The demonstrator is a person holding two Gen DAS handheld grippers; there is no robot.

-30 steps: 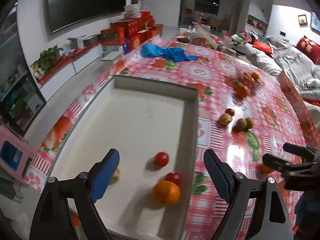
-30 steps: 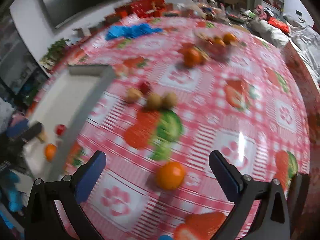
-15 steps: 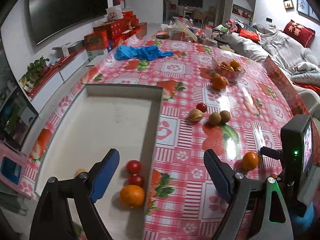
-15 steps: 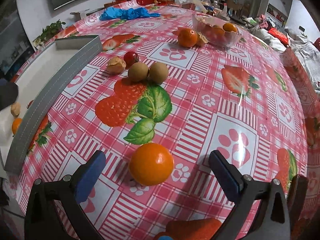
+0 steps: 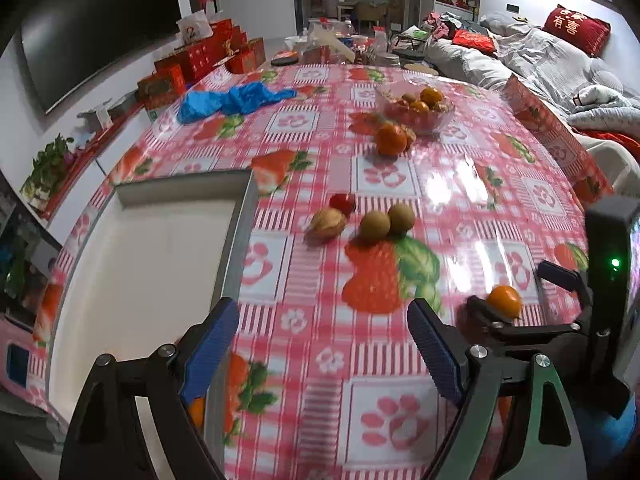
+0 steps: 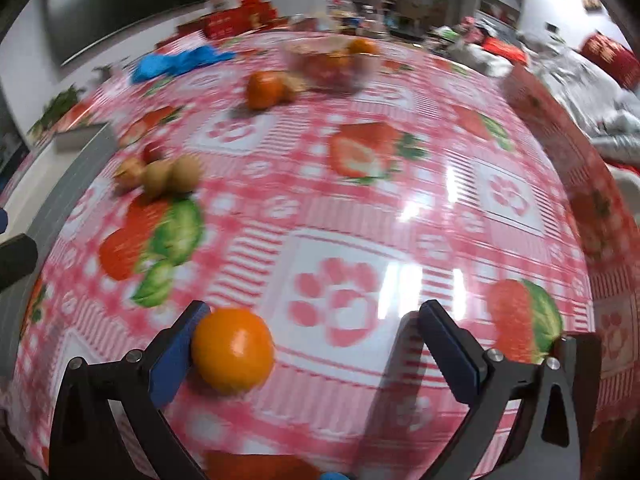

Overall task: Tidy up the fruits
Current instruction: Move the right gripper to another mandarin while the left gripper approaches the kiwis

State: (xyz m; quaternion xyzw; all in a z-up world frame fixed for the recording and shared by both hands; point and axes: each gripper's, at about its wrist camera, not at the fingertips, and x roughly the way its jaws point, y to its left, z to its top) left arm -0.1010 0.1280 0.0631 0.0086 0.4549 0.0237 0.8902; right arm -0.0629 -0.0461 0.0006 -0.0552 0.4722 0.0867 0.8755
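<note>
Right gripper [image 6: 312, 334] jaws spread wide, orange [image 6: 233, 350] sits on the tablecloth [image 6: 400, 208] between them, right against the left blue pad, right pad well clear, so not pinched. Left gripper [image 5: 322, 340] also spread, nothing between the pads, hanging over the tray's [image 5: 236, 240] right wall. Two kiwis [image 5: 386, 222], a walnut-like fruit [image 5: 326, 224] and a cherry tomato [image 5: 342, 202] cluster mid-table; second orange [image 5: 392, 140] beside the glass bowl [image 5: 418, 110] further back

Home living room: wall television [image 5: 96, 32], blanket-covered sofa [image 5: 552, 60], fruit-print tablecloth [image 5: 380, 176].
</note>
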